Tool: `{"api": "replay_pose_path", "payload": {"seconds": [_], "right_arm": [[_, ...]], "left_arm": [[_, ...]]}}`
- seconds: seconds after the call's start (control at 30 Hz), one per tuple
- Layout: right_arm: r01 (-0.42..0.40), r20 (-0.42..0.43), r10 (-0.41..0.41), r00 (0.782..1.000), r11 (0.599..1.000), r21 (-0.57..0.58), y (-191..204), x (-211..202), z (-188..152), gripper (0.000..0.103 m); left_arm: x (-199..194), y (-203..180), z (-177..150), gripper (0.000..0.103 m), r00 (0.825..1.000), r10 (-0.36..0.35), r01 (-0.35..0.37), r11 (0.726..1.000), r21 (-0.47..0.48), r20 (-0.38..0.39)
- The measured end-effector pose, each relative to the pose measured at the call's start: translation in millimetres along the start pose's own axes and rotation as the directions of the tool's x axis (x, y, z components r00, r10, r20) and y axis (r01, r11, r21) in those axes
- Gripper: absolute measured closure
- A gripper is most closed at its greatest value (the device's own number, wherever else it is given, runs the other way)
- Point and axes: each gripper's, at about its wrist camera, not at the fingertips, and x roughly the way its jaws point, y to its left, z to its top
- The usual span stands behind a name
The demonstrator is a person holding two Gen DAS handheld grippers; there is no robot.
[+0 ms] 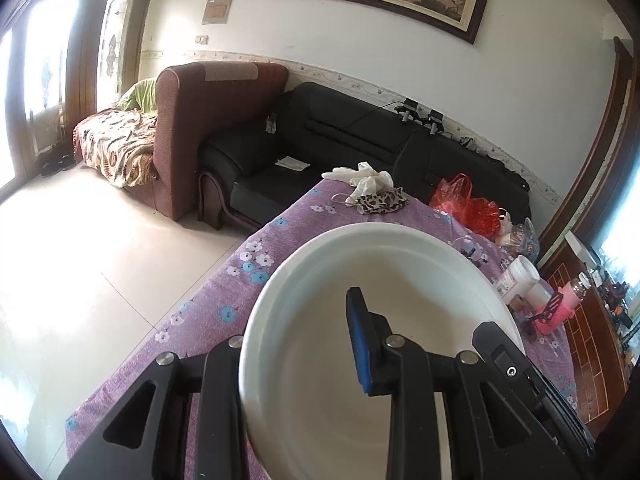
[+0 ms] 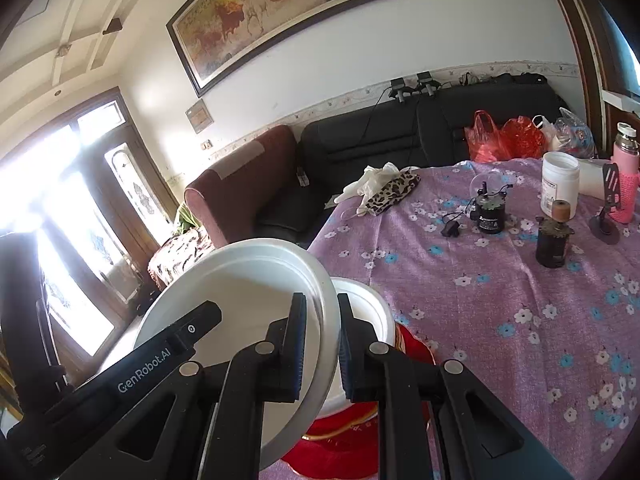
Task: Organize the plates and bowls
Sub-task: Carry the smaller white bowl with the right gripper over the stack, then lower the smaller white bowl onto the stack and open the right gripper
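Observation:
In the left wrist view my left gripper (image 1: 300, 340) is shut on the near rim of a large white bowl (image 1: 384, 264), one finger inside and one outside, holding it above the purple flowered tablecloth (image 1: 224, 304). In the right wrist view my right gripper (image 2: 322, 344) is shut on the rim of a white plate (image 2: 240, 284), held tilted on edge past the table's near left corner. Behind its right finger, another white dish (image 2: 370, 312) sits on a red item (image 2: 340, 444).
On the table are a leopard-print pouch with white gloves (image 2: 390, 190), a small black device (image 2: 488, 210), a dark jar (image 2: 554, 242), a white tub (image 2: 560, 184), a pink bottle (image 2: 624, 168) and red bags (image 2: 504, 136). Sofas stand behind.

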Motion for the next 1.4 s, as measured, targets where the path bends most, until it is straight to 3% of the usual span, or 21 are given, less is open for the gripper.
{"api": "replay_pose_path", "payload": {"seconds": [0.43,0.77,1.07,1.4], "right_arm": [[-0.006,-0.016,0.006,1.0,1.0,-0.003,-1.2,26.0,3.2,0.087],[0.006,-0.011,-0.006,1.0,0.999,-0.038,3.5,36.8,3.7,0.087],[0.023,-0.03,-0.023,0.999,0.999,-0.023,-8.2,46.7,3.8,0.087],[0.053,-0.049,-0.053,0.997,0.999,-0.012,-18.3,55.4,1.6,0.087]], "left_arm": [[25.7,5.9,5.3,0.075,1.0,0.005,-0.005,1.0,-0.009,-0.002],[33.5,1.8,6.0,0.075,0.997,0.069,-0.07,0.997,0.023,0.028],[45.9,-4.2,3.2,0.073,0.997,0.08,-0.079,0.996,0.049,-0.006],[44.7,-1.4,5.0,0.045,0.997,0.075,-0.075,0.997,0.031,-0.003]]}}
